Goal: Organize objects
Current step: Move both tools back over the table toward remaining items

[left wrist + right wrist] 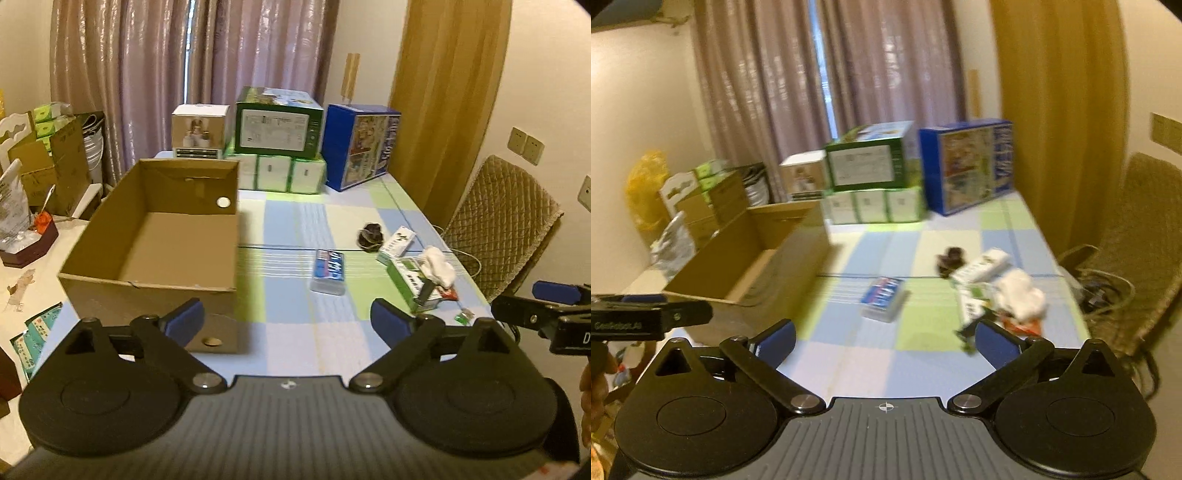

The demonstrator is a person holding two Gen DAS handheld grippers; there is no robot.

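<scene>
An empty brown cardboard box (155,236) (753,266) stands open on the left of the checked tablecloth. To its right lie a blue-labelled clear case (328,271) (882,297), a dark round object (370,235) (950,260), a white and green carton (397,242) (980,269), a green box (412,280) (969,306) and a white crumpled cloth (439,267) (1021,293). My left gripper (286,321) hovers open above the near table edge, holding nothing. My right gripper (884,341) is open too, just short of the small items.
Stacked green boxes (279,147), a white box (199,131) and a blue box (360,146) line the table's far end before curtains. A quilted chair (506,221) stands at the right. Cartons and bags (48,162) crowd the left side.
</scene>
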